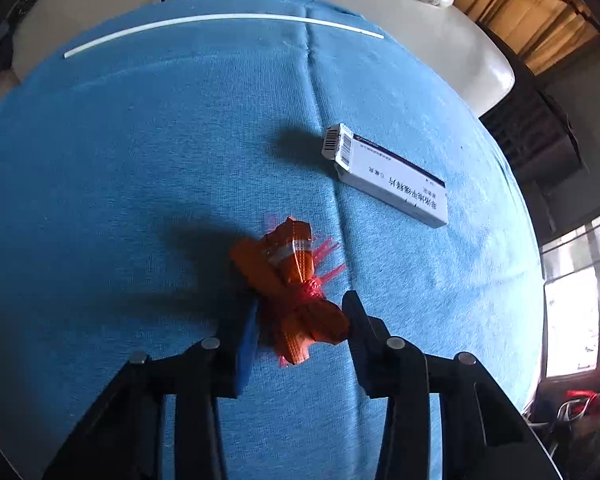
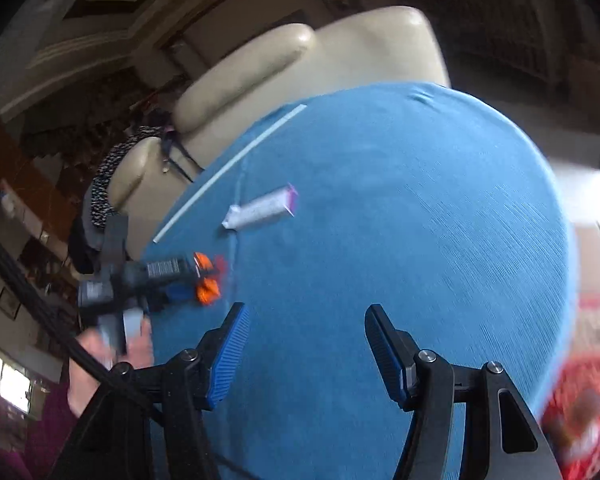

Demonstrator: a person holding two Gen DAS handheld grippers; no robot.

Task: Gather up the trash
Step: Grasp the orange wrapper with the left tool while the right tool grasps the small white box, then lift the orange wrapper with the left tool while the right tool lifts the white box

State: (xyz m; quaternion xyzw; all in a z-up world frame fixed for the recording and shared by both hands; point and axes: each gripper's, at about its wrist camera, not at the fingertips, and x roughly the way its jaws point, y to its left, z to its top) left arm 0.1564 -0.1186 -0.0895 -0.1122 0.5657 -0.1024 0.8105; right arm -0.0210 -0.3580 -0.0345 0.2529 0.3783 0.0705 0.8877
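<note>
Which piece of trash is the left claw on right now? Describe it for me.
On the round blue table, below the white carton, lies an orange bundle between the left claw pads. Unlike the carton and white stick, it is crumpled, bright orange and tied with red string.

Beige sofa (image 1: 440, 40) behind blue cloth (image 1: 140, 180)

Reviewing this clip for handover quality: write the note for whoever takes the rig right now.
Left tongs: around the orange bundle on the blue cloth; pads look to touch it, bundle not lifted.
Right tongs: open, empty, over bare cloth.
Also on the cloth: white box beyond the bundle, long white stick near the far edge.
Done: nothing visibly collected.
Left: lift and bin the bundle, then box and stick. A red basket shows at right, blurred.
</note>
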